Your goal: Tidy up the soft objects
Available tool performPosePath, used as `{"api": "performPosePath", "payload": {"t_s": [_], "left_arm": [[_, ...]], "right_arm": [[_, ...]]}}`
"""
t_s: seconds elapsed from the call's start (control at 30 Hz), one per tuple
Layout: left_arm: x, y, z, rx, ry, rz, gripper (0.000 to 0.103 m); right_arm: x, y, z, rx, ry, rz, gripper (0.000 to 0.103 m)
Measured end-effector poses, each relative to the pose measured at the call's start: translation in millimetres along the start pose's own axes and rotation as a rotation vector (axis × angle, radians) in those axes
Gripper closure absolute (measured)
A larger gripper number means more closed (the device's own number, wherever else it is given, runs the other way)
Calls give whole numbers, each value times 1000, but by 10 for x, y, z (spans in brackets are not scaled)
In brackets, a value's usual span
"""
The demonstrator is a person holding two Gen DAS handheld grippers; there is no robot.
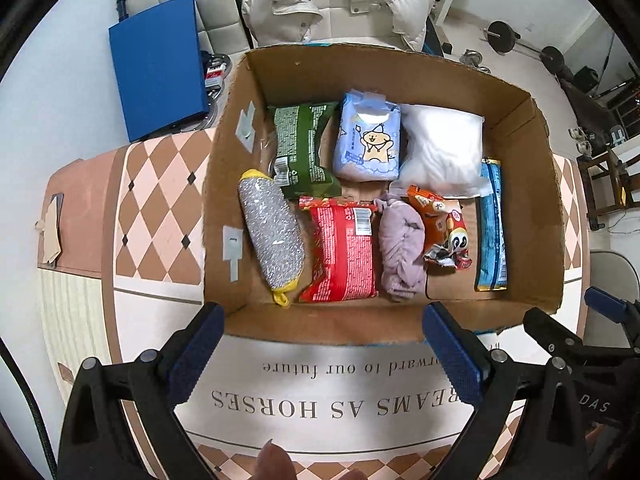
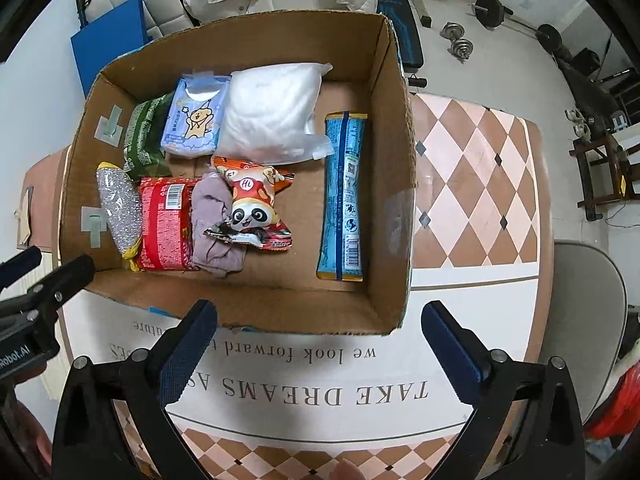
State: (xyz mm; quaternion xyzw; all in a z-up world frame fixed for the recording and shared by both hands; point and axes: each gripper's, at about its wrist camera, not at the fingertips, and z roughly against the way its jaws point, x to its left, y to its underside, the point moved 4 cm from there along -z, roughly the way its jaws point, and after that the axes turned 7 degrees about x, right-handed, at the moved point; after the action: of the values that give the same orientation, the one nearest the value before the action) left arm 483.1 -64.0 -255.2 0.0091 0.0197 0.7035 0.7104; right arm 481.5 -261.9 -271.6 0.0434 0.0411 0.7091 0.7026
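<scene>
Both grippers hover over the near edge of the counter [image 2: 472, 152], just short of the cardboard box [image 1: 516, 128], and each has its fingers spread wide with nothing between them. All the soft things already lie inside the box, forward of both tools: the green packet [image 1: 302, 148], blue tissue pack [image 1: 370, 138] and white pouch [image 1: 442, 150] along the far row, and the silver scrubber [image 1: 272, 234], red packet [image 1: 344, 254], lilac cloth [image 1: 402, 246] and panda snack bag [image 2: 254, 204] along the near row. The long blue sachet [image 2: 344, 196] lies apart from the rest toward the right wall, its long axis running from the near wall to the far one, barcode end nearest. The right gripper [image 2: 318, 350] sits almost in line with it and looks the closer of the two; the left gripper [image 1: 324, 352] faces the red packet and the cloth instead. The snack bag lies tilted across the cloth, overlapping it, panda face toward the near wall. If anything remains to tidy, it is probably that bag or the sachet, and a grasp across the sachet's narrow width would suit its lie.
</scene>
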Motion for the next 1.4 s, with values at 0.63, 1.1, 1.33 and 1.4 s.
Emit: {"api": "performPosePath", "payload": {"t_s": [0.63,1.1,1.33,1.4], "left_arm": [[-18,1064,1083,-270,-35,-19,2],[-52,1936,2117,-443,-1,-14,2],[-140,2322,2550,-518,5,-35,2],[-170,2415,2645,-535,5,-48,2]], "right_arm": [[59,901,1005,-266,46,22,0],[24,2257,2172,-493,2,4,0],[-25,2834,2671,-582,-9,-11,0],[4,2971,2761,-591,-10,4,0]]}}
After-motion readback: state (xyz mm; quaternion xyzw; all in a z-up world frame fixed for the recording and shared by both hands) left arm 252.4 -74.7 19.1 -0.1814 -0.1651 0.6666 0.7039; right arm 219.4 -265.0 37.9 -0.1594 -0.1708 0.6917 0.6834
